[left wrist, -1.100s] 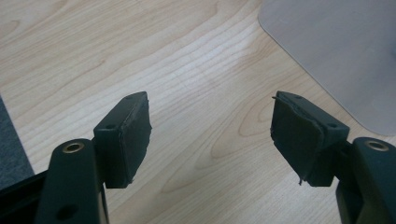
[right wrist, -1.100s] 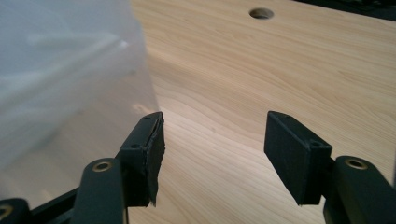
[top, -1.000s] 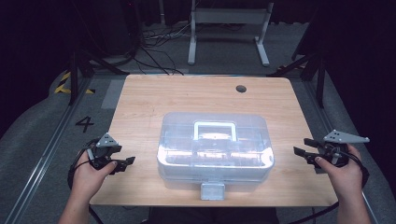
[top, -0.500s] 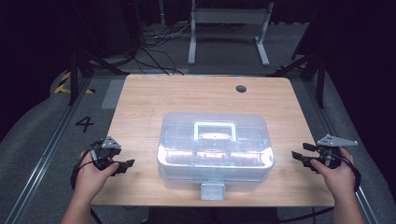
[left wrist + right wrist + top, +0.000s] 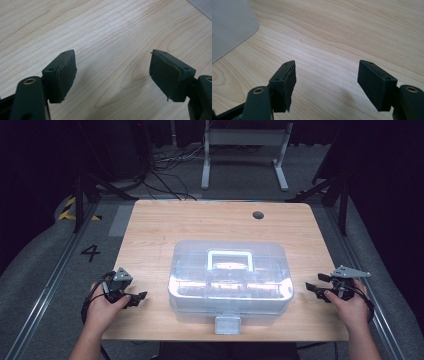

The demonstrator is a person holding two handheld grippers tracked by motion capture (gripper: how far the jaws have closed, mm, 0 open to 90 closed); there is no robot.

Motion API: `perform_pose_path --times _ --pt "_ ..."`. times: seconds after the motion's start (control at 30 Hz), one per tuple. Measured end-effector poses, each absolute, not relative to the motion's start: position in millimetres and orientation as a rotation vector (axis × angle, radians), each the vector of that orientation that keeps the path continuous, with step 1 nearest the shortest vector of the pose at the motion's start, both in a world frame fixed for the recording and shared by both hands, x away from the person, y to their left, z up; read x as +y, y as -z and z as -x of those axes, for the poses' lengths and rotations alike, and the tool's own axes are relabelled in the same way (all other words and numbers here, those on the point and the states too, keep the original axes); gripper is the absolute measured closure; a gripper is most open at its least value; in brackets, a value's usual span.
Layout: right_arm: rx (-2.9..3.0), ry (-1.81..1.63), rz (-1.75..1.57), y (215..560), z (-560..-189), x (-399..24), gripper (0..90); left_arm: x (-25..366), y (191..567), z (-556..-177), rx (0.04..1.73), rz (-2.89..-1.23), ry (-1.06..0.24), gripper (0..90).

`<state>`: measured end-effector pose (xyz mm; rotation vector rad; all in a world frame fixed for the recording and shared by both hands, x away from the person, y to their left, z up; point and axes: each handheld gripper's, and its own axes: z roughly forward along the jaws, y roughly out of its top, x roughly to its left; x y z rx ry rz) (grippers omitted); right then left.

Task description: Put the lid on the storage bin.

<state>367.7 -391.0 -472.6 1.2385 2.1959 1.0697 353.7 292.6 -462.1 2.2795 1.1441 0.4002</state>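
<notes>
**Clear plastic storage case sits shut between two empty grippers**

The clear plastic storage case [image 5: 230, 282] stands at the middle of the wooden table [image 5: 200, 225], towards the near edge, with its lid down. Its white carry handle [image 5: 230, 260] lies flat on top of the lid, and the front latch [image 5: 227, 324] hangs over the table's near edge.

The left gripper [image 5: 140, 297] is low over the table near its front left corner, well apart from the case, and points towards it. Its jaws have just been opening and now stand wide, with bare wood between them in the left gripper view [image 5: 112, 72].

The right gripper [image 5: 311, 290] is just beside the case's right end, near the table's front right corner, without touching it. Its jaws have likewise just been opening and are spread wide over bare wood [image 5: 327, 82]; a corner of the case [image 5: 229, 25] shows at the upper left of the right gripper view.

A small round cable hole [image 5: 258, 214] lies near the far edge of the table.
</notes>
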Motion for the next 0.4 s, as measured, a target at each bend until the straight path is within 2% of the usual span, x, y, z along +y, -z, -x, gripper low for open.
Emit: perform_pose_path --times 0.4 --pt "2.159 -1.024 -1.275 480 -372 -394 31.4 304 476 -360 1.200 -2.171 -0.424 17.6"
